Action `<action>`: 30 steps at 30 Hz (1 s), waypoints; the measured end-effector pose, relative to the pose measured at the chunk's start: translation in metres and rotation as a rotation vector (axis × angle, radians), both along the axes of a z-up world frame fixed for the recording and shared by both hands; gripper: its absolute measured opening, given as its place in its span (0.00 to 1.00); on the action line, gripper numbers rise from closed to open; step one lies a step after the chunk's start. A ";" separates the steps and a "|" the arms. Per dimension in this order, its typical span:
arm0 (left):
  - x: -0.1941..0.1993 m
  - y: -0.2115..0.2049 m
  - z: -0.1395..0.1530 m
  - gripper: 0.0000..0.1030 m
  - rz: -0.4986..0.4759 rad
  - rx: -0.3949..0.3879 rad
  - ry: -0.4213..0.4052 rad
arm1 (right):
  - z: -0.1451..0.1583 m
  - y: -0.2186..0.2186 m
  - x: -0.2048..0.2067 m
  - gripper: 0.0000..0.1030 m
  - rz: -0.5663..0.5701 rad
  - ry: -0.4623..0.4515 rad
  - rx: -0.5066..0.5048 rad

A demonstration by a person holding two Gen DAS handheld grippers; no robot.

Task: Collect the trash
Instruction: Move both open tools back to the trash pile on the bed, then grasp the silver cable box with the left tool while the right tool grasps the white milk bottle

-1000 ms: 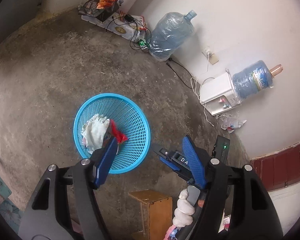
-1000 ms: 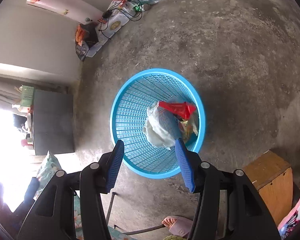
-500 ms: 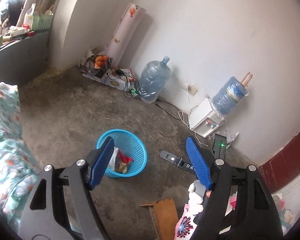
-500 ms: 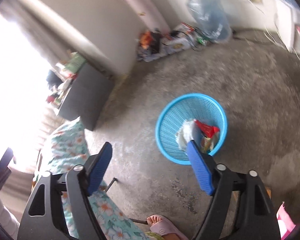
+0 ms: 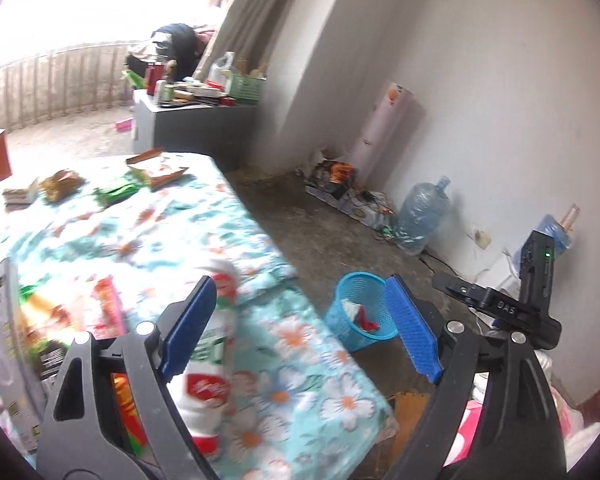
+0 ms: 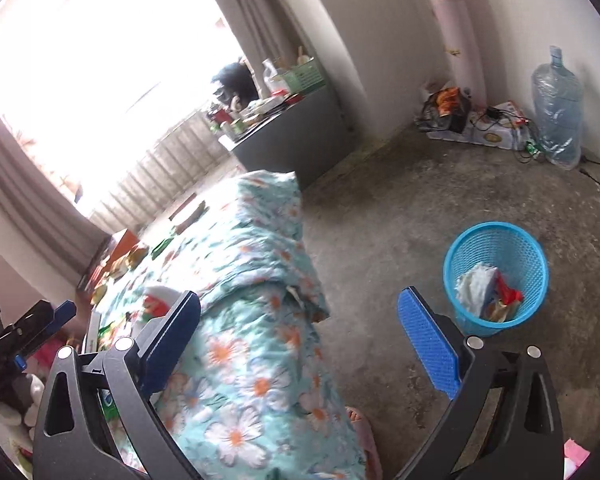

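A blue mesh basket [image 5: 342, 322] stands on the concrete floor beside the bed; a white cloth [image 6: 474, 280] and a red wrapper [image 6: 508, 292] lie in the basket [image 6: 520, 254]. A white, red and green packet [image 5: 216, 344] lies on the flowered blanket [image 5: 300, 360] just beyond my left gripper [image 5: 300, 328], whose jaws are opening with nothing between the pads. More wrappers [image 5: 64, 182] lie at the bed's far end. My right gripper [image 6: 300, 340] hangs over the blanket's [image 6: 260, 280] edge, jaws opening wide and empty.
Big water bottle [image 6: 556, 108] and a heap of boxes and cables [image 6: 472, 120] stand along the wall. A cluttered grey cabinet [image 6: 296, 136] stands past the bed. A wooden stool [image 5: 408, 404] is near the bed's corner. A slippered foot [image 6: 360, 420] shows below.
Both views have risen and swung away from the basket toward the bed. The basket now looks small and off to the right. Both grippers' jaws stand wider apart.
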State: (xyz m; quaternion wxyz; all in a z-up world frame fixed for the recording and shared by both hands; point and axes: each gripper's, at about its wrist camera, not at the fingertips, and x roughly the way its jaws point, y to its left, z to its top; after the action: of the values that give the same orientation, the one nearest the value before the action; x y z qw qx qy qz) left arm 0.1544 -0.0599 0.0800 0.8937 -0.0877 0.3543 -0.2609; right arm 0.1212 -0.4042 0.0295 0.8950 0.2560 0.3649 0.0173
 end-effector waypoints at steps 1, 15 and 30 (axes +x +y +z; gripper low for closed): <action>-0.004 0.020 0.000 0.80 0.050 0.003 -0.003 | 0.000 0.015 0.003 0.93 0.037 0.006 0.004; -0.046 0.215 -0.063 0.80 0.465 -0.081 0.154 | -0.016 0.164 0.046 0.93 0.270 0.174 0.159; -0.017 0.225 -0.103 0.81 0.443 -0.188 0.242 | -0.050 0.222 0.089 0.93 0.225 0.299 0.150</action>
State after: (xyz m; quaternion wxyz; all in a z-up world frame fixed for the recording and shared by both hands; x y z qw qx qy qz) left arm 0.1372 0.1656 -0.0226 0.8681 -0.2762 0.4049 -0.0784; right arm 0.2099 -0.1820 -0.0206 0.8018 0.2794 0.5175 0.1060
